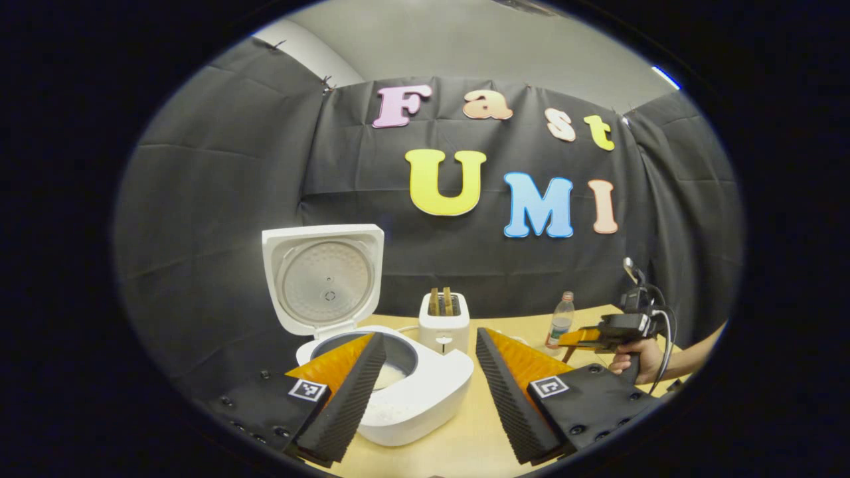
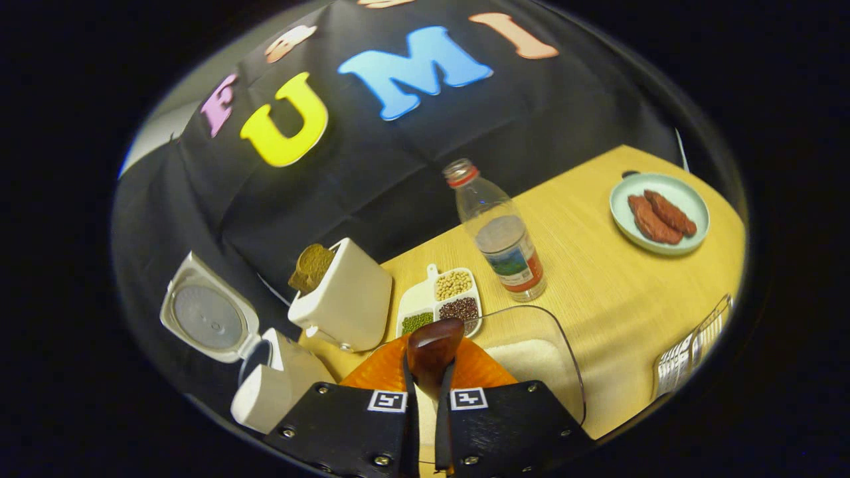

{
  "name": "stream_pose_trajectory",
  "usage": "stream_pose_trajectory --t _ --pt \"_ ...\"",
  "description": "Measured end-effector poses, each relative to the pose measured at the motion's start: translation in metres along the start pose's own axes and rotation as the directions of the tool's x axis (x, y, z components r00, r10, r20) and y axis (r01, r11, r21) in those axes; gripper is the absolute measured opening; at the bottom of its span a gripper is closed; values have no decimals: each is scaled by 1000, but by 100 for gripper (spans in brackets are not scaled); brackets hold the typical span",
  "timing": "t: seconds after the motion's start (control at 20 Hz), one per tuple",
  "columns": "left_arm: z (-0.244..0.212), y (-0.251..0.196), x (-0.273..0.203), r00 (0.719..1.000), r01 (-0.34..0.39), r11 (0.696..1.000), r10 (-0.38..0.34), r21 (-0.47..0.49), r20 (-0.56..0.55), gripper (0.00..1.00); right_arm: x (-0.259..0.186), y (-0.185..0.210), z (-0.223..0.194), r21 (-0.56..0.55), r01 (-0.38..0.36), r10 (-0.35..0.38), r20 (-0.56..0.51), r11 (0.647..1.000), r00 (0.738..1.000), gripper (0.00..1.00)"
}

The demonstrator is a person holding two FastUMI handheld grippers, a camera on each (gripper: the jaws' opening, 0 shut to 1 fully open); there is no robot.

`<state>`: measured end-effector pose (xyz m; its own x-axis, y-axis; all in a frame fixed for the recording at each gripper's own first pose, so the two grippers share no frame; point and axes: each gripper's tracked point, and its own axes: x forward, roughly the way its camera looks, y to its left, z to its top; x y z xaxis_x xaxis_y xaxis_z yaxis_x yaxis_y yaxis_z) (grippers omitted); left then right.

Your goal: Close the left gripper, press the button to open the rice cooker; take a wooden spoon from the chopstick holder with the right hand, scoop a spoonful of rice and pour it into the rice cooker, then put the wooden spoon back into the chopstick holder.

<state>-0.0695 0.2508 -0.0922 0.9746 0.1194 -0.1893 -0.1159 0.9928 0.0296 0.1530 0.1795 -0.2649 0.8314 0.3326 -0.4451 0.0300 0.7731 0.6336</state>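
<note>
The rice cooker stands near the left edge of the tabletop with its lid raised upright and the inner pot exposed, a pale layer visible at the bottom. The left gripper hovers in front of the cooker, jaws spread wide and holding nothing. The right gripper has its jaws clamped on the wooden spoon, the spoon bowl projecting forward above a clear container of rice. A toaster stands beside the cooker toward the back edge, with a divided dish of beans, a bottle and a plate farther right
</note>
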Motion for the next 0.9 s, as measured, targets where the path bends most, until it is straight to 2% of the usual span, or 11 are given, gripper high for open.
stream_pose_trajectory --t 0.1,0.25,0.35,0.45,0.6,0.9 --pt "4 1 -3 1000 6 1000 -6 2 6 95 -8 -10 17 125 -17 11 50 992 999 10" --pt "4 -1 -1 1000 20 1000 -20 2 8 95 -28 -10 45 242 -67 40 113 968 993 9" --pt "3 -6 1 999 32 999 -32 -2 10 92 -42 -4 59 268 -105 69 141 958 988 9" --pt "4 -11 3 999 49 999 -49 -8 16 95 -57 4 72 301 -148 101 168 942 981 9" --pt "9 -20 7 997 72 997 -72 -19 28 95 -72 18 89 383 -220 146 213 897 966 9" --pt "9 -20 4 996 81 996 -80 -26 42 95 -87 68 110 414 -316 233 238 853 943 9"
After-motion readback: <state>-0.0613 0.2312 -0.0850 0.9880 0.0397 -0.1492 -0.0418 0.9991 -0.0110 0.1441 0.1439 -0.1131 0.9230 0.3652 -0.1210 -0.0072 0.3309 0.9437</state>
